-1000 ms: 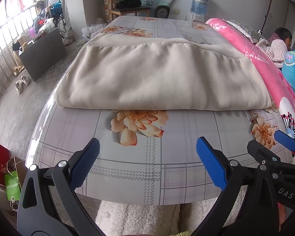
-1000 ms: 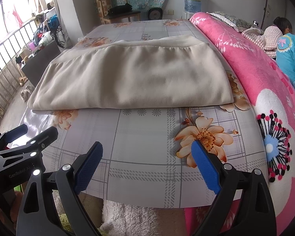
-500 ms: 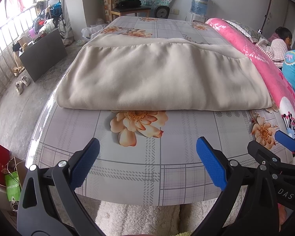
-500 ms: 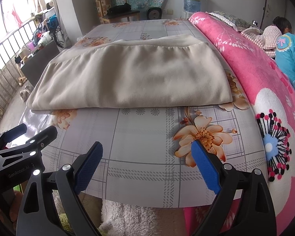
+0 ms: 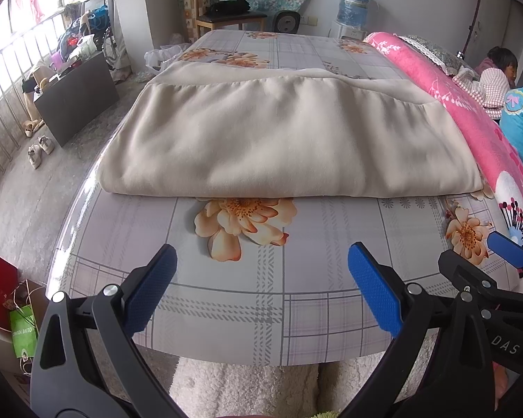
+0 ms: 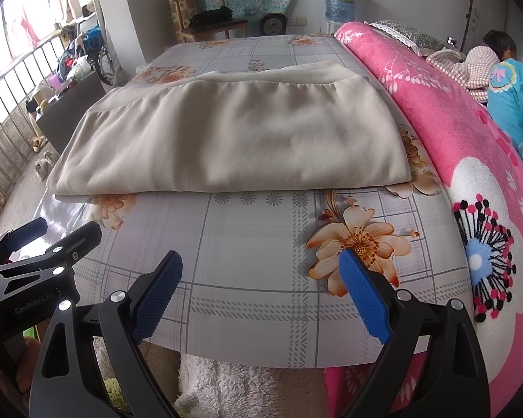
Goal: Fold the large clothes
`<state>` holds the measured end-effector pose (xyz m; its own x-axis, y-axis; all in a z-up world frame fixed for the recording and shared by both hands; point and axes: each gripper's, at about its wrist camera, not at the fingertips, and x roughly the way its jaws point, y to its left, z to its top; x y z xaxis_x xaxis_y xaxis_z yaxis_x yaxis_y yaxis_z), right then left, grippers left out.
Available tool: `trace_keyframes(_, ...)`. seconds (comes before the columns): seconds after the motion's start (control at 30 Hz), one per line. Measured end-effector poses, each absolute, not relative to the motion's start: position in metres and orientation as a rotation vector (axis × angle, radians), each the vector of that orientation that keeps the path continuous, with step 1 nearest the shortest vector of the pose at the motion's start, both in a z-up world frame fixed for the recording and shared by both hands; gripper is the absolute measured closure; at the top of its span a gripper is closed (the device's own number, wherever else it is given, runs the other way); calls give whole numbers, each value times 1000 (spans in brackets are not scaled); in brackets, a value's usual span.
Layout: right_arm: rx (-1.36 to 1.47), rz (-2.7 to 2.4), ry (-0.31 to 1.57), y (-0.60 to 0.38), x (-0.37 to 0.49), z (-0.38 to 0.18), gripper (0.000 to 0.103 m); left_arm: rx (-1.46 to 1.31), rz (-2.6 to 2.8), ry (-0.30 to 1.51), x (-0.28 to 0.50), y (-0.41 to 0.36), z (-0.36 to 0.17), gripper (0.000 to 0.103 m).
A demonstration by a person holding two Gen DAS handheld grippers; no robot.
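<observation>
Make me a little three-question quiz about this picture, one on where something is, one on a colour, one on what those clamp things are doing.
1. Where does the folded beige cloth lie?
A. on the floor
B. on the floral table cover
C. on the chair

2. What colour is the blanket along the table's right side?
A. green
B. black
C. pink

3. How do the jaws of the left gripper and right gripper stand?
A. wide apart, holding nothing
B. clamped on the cloth
C. clamped on the blanket

Answers: 1 B, the cloth rests flat on the cover; 2 C, it is pink with white flowers; 3 A, bare cover shows between both pairs of blue pads.
</observation>
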<state>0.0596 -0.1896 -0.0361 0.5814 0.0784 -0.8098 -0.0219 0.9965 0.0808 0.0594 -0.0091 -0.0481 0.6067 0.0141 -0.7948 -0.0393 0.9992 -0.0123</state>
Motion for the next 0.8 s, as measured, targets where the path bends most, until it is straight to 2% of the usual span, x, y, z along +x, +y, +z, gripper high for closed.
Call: trace_keyframes(0.8, 68, 55, 958, -189, 63, -39, 14, -26, 27, 935, 65, -9, -53, 8)
